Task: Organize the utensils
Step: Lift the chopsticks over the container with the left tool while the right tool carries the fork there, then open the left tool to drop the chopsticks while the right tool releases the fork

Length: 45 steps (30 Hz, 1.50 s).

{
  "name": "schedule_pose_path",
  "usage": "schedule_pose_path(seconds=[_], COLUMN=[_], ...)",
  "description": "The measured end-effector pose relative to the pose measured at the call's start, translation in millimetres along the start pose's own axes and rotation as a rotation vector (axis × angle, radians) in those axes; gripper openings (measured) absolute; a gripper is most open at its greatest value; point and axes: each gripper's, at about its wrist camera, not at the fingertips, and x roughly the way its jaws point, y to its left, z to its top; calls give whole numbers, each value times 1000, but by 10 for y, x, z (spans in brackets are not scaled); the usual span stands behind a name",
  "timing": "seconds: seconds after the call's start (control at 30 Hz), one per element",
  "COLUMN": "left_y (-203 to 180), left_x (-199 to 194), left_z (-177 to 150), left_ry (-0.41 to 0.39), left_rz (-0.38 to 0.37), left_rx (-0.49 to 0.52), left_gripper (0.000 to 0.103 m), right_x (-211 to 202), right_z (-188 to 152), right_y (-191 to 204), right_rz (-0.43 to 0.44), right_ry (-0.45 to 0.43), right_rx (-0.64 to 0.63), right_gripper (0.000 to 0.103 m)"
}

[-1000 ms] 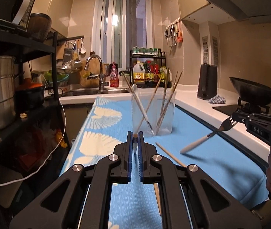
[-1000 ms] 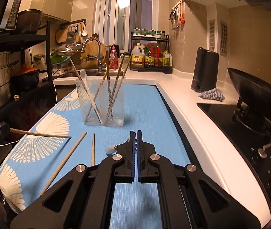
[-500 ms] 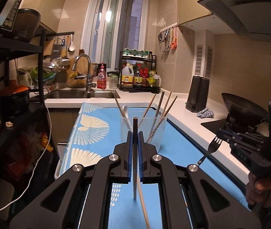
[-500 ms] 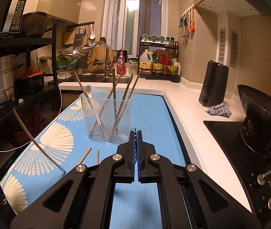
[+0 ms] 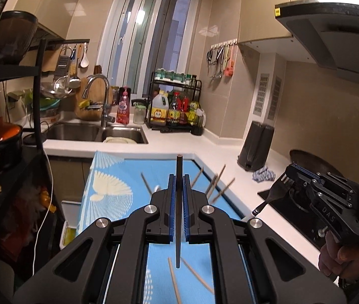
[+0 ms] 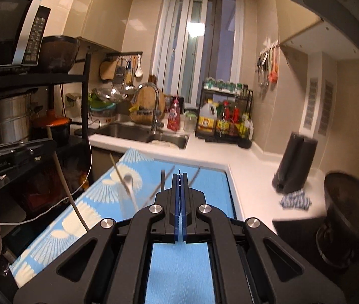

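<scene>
Jaws of your left gripper clench a chopstick upright; your right gripper grasps a fork, both above the desk.

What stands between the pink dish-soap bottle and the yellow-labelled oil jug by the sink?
A clear jar with a green lid; both wrist views show it.

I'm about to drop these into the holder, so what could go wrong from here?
The left gripper pinches its chopstick at one narrow spot; it could pivot or slip.

The fork in the right gripper sticks out sideways and may clip the chopsticks leaning out of the clear holder.
</scene>
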Motion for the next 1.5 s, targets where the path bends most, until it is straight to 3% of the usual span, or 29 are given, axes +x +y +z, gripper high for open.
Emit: schedule_pose_path(seconds=[0.27, 0.4, 0.73, 1.03, 1.13, 1.17, 1.2, 1.23, 1.5], left_y=[-41, -59, 103, 146, 146, 146, 146, 149, 116], left_x=[286, 500, 1081, 1394, 1445, 1438, 1427, 1397, 1087], left_z=[552, 633, 375, 105, 87, 99, 114, 140, 315], left_ry=[-91, -106, 20, 148, 177, 173, 167, 153, 72], left_rz=[-14, -1, -5, 5, 3, 11, 14, 12, 22], left_rx=[4, 30, 28, 66, 70, 73, 74, 75, 66], left_gripper=[5, 5, 5, 5, 10, 16, 32, 37, 37], right_x=[204, 451, 1281, 1736, 1734, 1718, 1683, 1645, 1111], right_z=[702, 805, 474, 83, 64, 79, 101, 121, 248], right_y=[-118, -178, -184, -88, -120, -139, -159, -177, -287], right_rz=[-52, -95, -85, -42, -53, -55, -62, -69, -95], right_ry=[-114, -113, 18, 156, 166, 165, 158, 150, 78], right_rx=[-24, -44, -65, -69, -69, -64, -60, -57, -22], right_gripper=[1, 1, 1, 2, 8, 10, 16, 20, 23])
